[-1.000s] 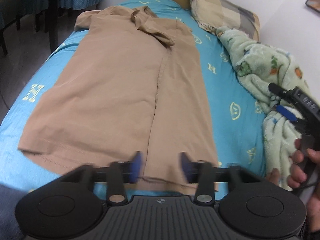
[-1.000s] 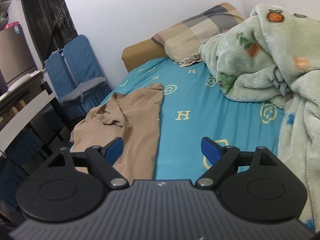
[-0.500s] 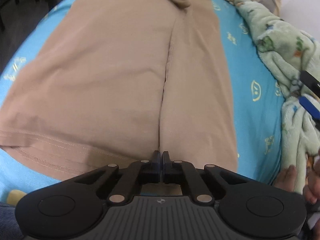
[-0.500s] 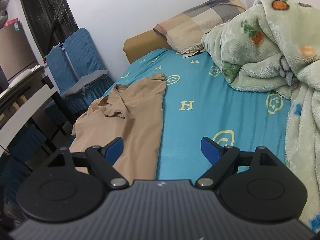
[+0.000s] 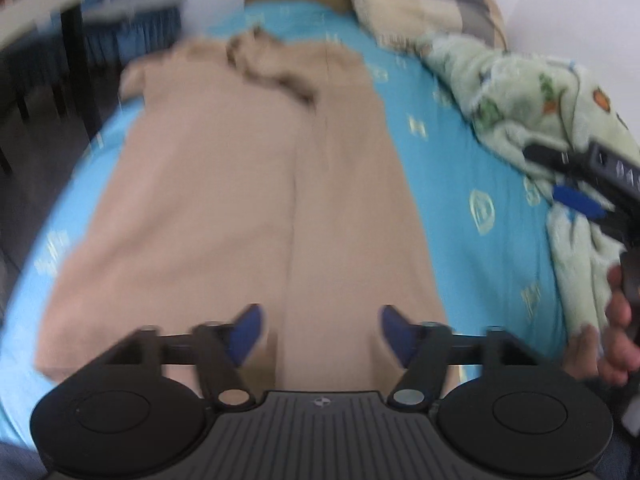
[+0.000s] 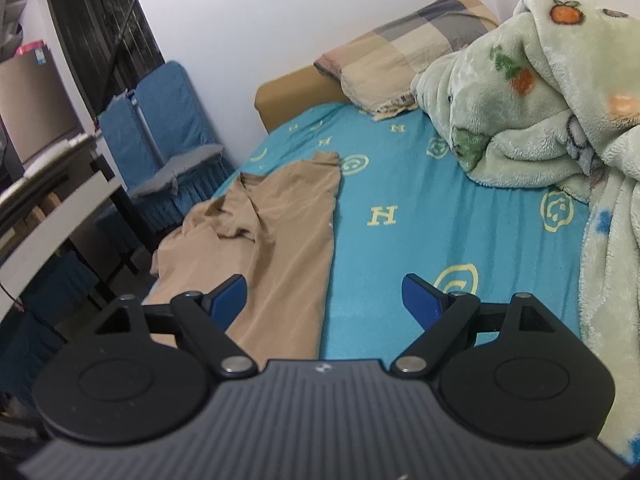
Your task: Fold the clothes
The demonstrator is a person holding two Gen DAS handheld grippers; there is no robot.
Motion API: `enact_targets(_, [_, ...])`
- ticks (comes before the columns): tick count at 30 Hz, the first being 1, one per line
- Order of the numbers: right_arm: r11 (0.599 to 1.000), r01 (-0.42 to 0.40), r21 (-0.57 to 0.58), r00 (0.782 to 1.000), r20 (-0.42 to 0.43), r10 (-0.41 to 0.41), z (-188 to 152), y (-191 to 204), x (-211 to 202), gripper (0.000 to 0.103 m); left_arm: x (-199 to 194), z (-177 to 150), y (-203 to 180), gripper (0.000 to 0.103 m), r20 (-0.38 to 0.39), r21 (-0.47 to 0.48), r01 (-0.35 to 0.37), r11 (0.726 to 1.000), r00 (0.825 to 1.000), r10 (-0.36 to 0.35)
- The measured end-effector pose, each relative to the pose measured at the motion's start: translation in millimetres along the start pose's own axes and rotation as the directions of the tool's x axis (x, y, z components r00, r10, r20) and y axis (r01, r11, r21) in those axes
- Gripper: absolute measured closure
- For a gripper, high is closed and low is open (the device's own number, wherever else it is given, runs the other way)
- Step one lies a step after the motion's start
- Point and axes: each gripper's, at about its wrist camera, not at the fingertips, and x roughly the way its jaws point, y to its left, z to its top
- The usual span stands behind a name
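So the tan shirt (image 5: 256, 200) runs lengthwise toward 12 o'clock from the left gripper (image 5: 318, 330), fingers opening over its hem, nothing pinched; right gripper (image 6: 324, 294) waits wide open at 3.

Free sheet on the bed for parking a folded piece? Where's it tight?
Bare strip of blue sheet between the tan shirt and the green blanket, running up to the checked pillow. A narrower strip shows left of the shirt at the bed edge in the left wrist view. Crowded: blanket heap on the right, where the right gripper hovers open.
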Motion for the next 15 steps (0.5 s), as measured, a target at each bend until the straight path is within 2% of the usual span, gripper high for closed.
enact_targets(3, [1.000, 0.019, 0.007, 1.000, 0.014, -0.019, -0.4, -2.1, -0.1, 0.017, -10.8, 20.7, -10.9, 0.013, 0.104, 0.035, -0.029, 0.999, 0.994, 0.026])
enact_targets(5, [0.999, 0.037, 0.009, 0.999, 0.006, -0.037, -2.0, -4.1, 2.7, 0.017, -13.6, 34.5, -17.2, 0.004, 0.132, 0.071, -0.021, 0.997, 0.991, 0.011])
enact_targets(12, [0.996, 0.069, -0.050, 0.997, -0.024, -0.071, -11.4, 5.7, 15.4, 0.017, -20.4, 50.3, -11.1, 0.004, 0.195, 0.120, 0.060, 0.991, 0.977, -0.083])
enact_targets(15, [0.989, 0.038, -0.141, 0.993, -0.104, -0.053, -16.2, 25.4, 42.3, 0.017, -35.0, 51.2, 6.4, 0.004, 0.237, 0.115, 0.078, 0.990, 0.966, -0.104])
